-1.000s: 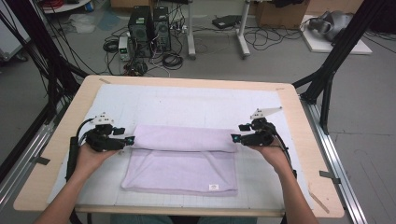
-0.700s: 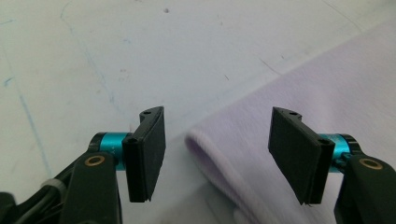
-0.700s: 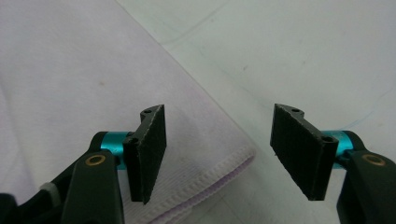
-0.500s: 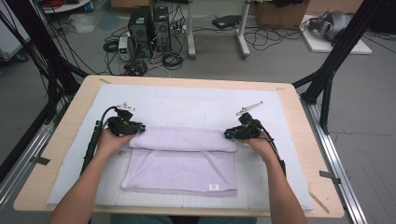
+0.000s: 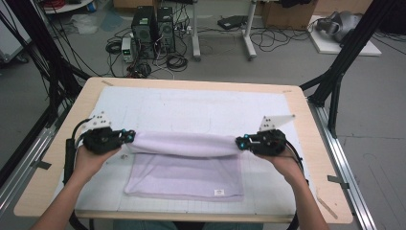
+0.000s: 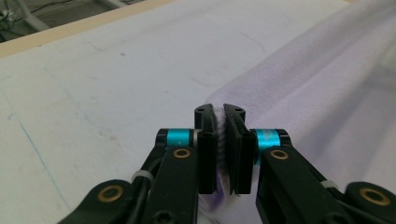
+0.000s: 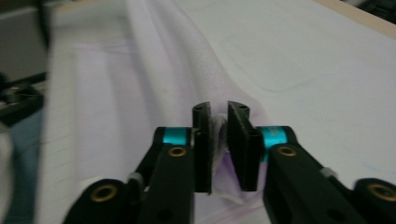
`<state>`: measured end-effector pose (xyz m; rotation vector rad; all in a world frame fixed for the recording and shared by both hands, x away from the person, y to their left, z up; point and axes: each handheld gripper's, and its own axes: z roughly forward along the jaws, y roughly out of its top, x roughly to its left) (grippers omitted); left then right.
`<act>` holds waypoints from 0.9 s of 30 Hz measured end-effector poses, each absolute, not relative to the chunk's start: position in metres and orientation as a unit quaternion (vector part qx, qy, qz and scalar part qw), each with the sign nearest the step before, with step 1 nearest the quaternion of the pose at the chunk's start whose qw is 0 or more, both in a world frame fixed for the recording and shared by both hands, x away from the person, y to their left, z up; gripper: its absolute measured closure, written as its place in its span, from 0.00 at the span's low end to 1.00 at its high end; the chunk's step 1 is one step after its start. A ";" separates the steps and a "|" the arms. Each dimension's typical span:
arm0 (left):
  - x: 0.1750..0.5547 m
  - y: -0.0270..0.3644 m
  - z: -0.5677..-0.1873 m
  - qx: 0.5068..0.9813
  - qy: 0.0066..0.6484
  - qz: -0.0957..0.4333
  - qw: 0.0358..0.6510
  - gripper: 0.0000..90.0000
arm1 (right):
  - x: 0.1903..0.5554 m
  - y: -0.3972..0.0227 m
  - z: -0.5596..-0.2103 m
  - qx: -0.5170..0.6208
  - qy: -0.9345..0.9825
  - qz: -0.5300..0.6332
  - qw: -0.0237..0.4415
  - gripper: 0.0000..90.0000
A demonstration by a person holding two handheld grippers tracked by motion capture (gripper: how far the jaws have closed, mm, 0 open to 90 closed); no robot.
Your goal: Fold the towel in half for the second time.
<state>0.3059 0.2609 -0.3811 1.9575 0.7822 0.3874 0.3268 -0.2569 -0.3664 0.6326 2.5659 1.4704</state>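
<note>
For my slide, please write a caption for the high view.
Both grippers, left and right, pinch the far corners of a lilac towel above the white mat.

Plenty of room on the white mat (image 5: 191, 108) toward 12 o'clock, nothing standing there at all. The only thing in the way is the lavender towel (image 5: 184, 167), stretched between the left gripper (image 5: 129, 135) at 9 and the right gripper (image 5: 241, 142) at 3.

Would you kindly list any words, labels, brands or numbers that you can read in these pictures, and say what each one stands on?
No text can be read.
Small white label near the front hem of the pale lilac folded towel: too small and blurred to read.
Black computer towers on the floor: no legible marking.
</note>
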 end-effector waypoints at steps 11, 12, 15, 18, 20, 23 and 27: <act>0.293 0.252 -0.395 0.823 0.308 0.147 0.455 0.62 | 0.313 -0.248 -0.388 0.210 0.863 0.455 0.067 0.68; 0.295 0.248 -0.399 0.828 0.306 0.144 0.448 0.63 | 0.313 -0.245 -0.392 0.209 0.866 0.449 0.065 0.68; 0.296 0.242 -0.414 0.840 0.304 0.136 0.429 0.66 | 0.312 -0.238 -0.404 0.206 0.875 0.433 0.072 0.66; 0.295 0.235 -0.425 0.862 0.293 0.135 0.392 0.69 | 0.310 -0.235 -0.415 0.209 0.880 0.420 0.072 0.63; 0.295 0.233 -0.432 0.867 0.293 0.136 0.380 0.69 | 0.308 -0.233 -0.423 0.207 0.887 0.405 0.076 0.64; 0.293 0.232 -0.437 0.865 0.291 0.130 0.387 0.84 | 0.305 -0.227 -0.436 0.199 0.900 0.378 0.083 0.77; 0.289 0.236 -0.432 0.858 0.293 0.143 0.398 0.94 | 0.301 -0.228 -0.437 0.195 0.892 0.400 0.084 0.94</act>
